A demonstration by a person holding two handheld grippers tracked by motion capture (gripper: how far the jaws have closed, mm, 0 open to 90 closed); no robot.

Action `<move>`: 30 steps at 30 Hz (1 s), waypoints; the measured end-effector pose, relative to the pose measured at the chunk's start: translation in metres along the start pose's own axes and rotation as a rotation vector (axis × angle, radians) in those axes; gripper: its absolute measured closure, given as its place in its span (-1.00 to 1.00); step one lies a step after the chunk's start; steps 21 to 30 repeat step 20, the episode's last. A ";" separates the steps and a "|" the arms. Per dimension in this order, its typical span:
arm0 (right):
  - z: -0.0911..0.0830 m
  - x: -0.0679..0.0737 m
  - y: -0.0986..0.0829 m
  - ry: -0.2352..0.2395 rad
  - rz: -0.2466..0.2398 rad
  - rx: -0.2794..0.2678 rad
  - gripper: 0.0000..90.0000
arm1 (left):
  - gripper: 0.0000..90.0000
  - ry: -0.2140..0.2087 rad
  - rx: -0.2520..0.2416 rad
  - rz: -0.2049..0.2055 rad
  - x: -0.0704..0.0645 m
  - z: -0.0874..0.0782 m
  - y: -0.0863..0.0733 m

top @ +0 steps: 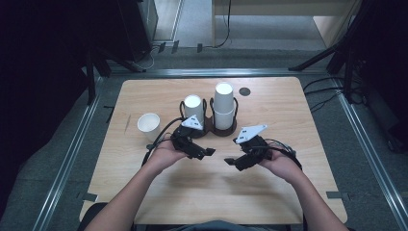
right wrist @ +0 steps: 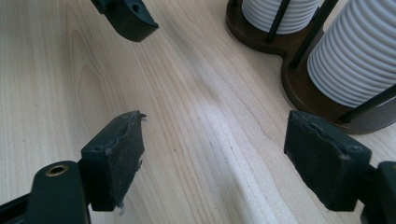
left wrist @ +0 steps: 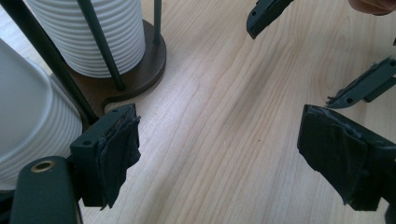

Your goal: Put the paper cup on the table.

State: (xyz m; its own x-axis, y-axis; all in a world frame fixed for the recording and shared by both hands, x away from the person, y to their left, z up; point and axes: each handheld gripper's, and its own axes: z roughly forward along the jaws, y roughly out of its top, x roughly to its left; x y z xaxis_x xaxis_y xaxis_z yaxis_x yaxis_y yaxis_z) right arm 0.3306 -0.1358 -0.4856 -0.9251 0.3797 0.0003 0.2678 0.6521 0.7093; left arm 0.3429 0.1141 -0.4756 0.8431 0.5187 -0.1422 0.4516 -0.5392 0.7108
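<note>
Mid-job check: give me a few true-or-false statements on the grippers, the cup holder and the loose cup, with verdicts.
1. Both grippers stand open with nothing between their jaws. True: the left gripper and the right gripper hold nothing.
2. A loose paper cup stands upright on the table, left of the cup holder. True.
3. The holder's two cup stacks are equally tall. False: the right stack rises above the left stack.
4. The left gripper grips the loose cup. False: it is apart from it, its jaws over bare wood.
5. The holder lies tipped over. False: it stands upright.
</note>
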 end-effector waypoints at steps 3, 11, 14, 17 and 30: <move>0.001 -0.001 -0.001 0.003 0.003 0.002 -0.55 | -0.71 0.008 0.010 0.003 0.000 0.002 -0.002; 0.002 -0.001 -0.001 0.000 -0.002 0.008 -0.55 | -0.71 0.005 0.019 0.018 0.001 0.003 -0.002; 0.002 -0.001 -0.001 0.005 0.002 0.011 -0.55 | -0.71 0.004 0.033 0.026 0.001 0.003 -0.003; 0.003 -0.001 -0.001 0.009 0.001 0.015 -0.55 | -0.71 0.004 0.023 0.017 0.002 0.002 -0.004; 0.003 -0.001 -0.001 0.007 -0.004 0.011 -0.55 | -0.71 0.003 0.026 0.016 0.003 0.002 -0.004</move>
